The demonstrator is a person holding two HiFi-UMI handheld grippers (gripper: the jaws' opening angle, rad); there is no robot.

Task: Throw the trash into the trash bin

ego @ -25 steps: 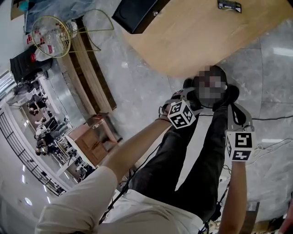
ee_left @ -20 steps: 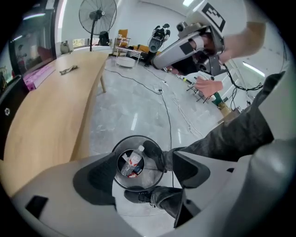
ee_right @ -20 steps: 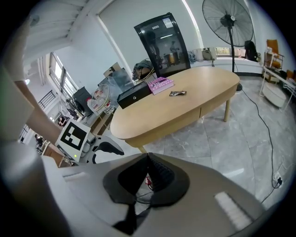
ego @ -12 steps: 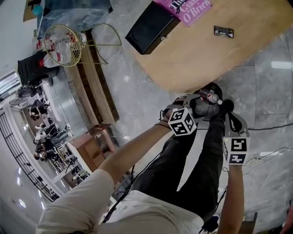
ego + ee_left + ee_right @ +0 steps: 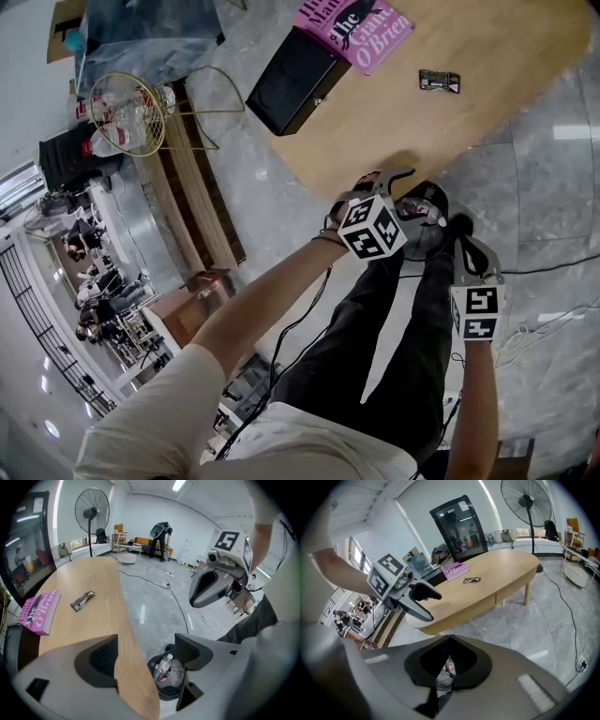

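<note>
Sitting in bin (image 5: 169,694), bottle (image 5: 162,666) (head view half-hides it).

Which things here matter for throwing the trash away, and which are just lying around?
For the job: trash bin, bottle inside it, wrapper on the table.
Lying about: pink book, standing fan.

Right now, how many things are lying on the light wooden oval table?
2: a pink paperback book at one end and a small silvery wrapper near it, apart. Part of the wooden table is hidden, so maybe more.
</note>
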